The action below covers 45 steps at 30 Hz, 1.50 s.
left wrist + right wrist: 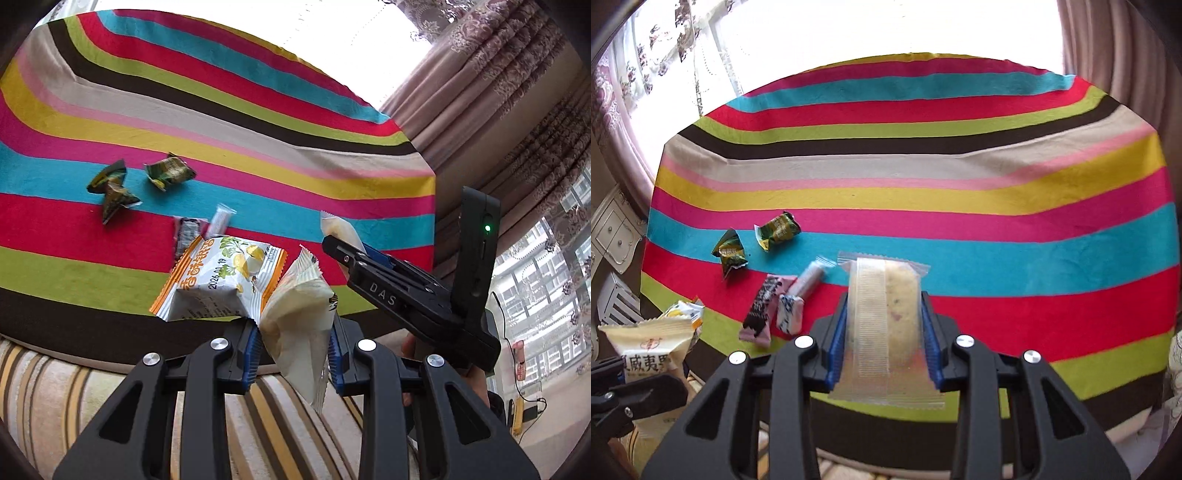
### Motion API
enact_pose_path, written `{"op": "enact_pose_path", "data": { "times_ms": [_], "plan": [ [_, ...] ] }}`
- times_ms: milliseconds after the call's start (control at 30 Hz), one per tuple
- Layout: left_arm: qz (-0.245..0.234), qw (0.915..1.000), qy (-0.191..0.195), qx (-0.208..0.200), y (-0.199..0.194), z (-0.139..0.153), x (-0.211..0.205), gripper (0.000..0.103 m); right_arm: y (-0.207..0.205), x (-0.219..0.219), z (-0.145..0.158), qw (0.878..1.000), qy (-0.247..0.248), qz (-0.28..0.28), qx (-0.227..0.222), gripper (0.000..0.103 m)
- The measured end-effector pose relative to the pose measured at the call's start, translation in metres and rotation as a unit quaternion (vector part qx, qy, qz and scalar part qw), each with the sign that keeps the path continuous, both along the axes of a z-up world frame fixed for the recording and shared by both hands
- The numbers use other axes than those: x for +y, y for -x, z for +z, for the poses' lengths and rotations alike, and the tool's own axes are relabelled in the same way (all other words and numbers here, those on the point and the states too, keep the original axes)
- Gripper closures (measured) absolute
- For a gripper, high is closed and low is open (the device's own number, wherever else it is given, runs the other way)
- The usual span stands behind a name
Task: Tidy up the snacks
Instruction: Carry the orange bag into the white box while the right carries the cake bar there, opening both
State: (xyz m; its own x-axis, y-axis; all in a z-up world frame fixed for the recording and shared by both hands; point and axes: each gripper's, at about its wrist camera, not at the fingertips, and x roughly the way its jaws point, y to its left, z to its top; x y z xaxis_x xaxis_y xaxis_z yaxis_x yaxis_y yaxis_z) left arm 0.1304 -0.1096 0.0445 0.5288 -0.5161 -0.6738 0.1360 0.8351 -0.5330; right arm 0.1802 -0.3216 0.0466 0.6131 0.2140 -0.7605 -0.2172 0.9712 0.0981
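Note:
My left gripper is shut on a cream snack packet held upright between its blue pads. A white packet with orange borders leans against that packet on the left, its corner at the left pad. The right gripper is shut on a clear packet with a pale pastry, held above the near side of the striped tablecloth. In the left wrist view the right gripper appears on the right with that packet's end sticking out. On the cloth lie two green candies.
A dark and pink bar, a pink stick and a blue-white candy lie near the table's front edge. Curtains and bright windows stand behind the table. A white cabinet is at the left, a striped rug below.

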Motion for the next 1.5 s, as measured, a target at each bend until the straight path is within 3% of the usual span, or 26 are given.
{"op": "enact_pose_path", "data": {
  "times_ms": [200,433,700,1267,1367,1500],
  "plan": [
    [-0.068,0.9975,-0.002,0.018,0.007,-0.012,-0.072,0.076,0.056,-0.069,-0.012,0.998,0.009,-0.061,0.004,0.067],
    [-0.150,0.9875,-0.014,0.047,0.020,-0.034,-0.157,0.076,0.105,-0.143,-0.025,0.991,0.021,-0.134,0.012,0.067],
    [-0.199,0.9772,-0.042,0.061,0.031,-0.049,-0.218,0.076,0.135,-0.197,-0.048,0.983,0.006,-0.184,0.028,0.067],
    [-0.223,0.9712,-0.046,0.072,0.027,-0.054,-0.246,0.074,0.160,-0.240,-0.042,0.973,-0.007,-0.233,0.006,0.065],
    [-0.227,0.9704,-0.045,0.068,0.028,-0.053,-0.248,0.067,0.162,-0.241,-0.039,0.972,-0.005,-0.236,0.000,0.057],
    [-0.219,0.9729,-0.044,0.059,0.028,-0.049,-0.245,0.050,0.165,-0.240,-0.034,0.971,-0.003,-0.238,-0.009,0.035]
  ]
}}
